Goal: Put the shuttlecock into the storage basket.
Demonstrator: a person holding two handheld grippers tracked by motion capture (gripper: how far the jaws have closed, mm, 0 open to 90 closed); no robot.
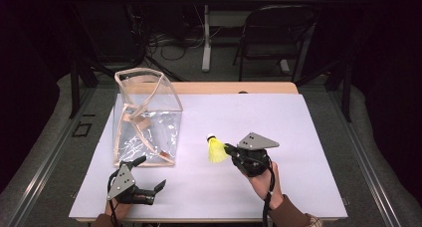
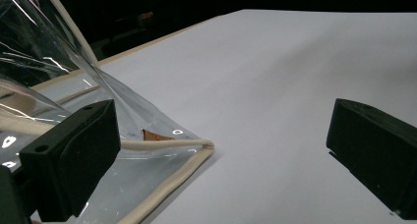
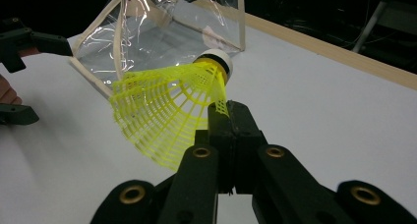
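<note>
A yellow plastic shuttlecock [image 1: 216, 149] with a white cork tip hangs above the white table, pinched by the rim of its skirt. My right gripper [image 1: 230, 149] is shut on the shuttlecock [image 3: 169, 111], its jaws pressed together on the yellow mesh [image 3: 222, 106]. A clear plastic bag [image 1: 146, 118] with cream piping stands open at the left of the table. My left gripper [image 1: 151, 172] rests near the front edge, just in front of the bag, jaws wide apart with nothing between them. In the left gripper view the bag's bottom corner [image 2: 196, 148] lies between the jaws.
The white table top [image 1: 298, 132] has a wooden strip [image 1: 234, 87] along its far edge. A folding chair [image 1: 271, 33] and a table leg with cables stand on the floor behind. The left gripper [image 3: 22, 76] appears at the left edge of the right gripper view.
</note>
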